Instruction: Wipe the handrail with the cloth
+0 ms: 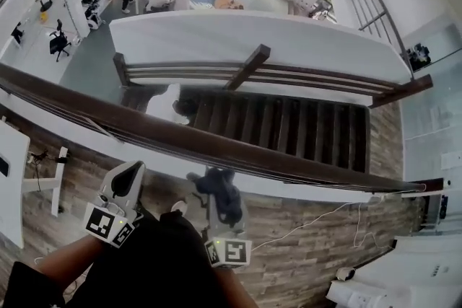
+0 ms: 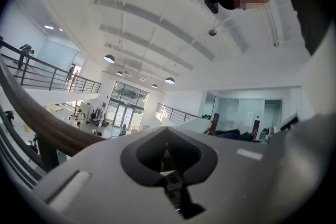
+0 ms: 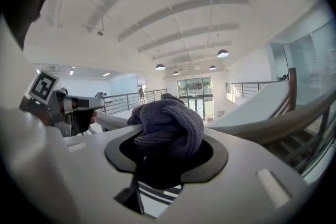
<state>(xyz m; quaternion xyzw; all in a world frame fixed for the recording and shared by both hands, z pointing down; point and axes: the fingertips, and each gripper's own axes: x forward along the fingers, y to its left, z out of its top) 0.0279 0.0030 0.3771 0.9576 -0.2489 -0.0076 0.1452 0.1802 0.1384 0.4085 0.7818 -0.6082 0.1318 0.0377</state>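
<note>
Cloth, clamped in the right gripper, is best pressed flat along the handrail; left gripper jaws closed, empty.

Handrail runs diagonally, upper left to lower right. Both grippers sit on its near side, above the floor: left gripper to the left, right gripper beside it on the right. Cloth is bunched in the right gripper's jaws, just short of the handrail. Staircase drops away behind the handrail, with a second railing on its far side. Lower hall lies beyond, upper left.
</note>
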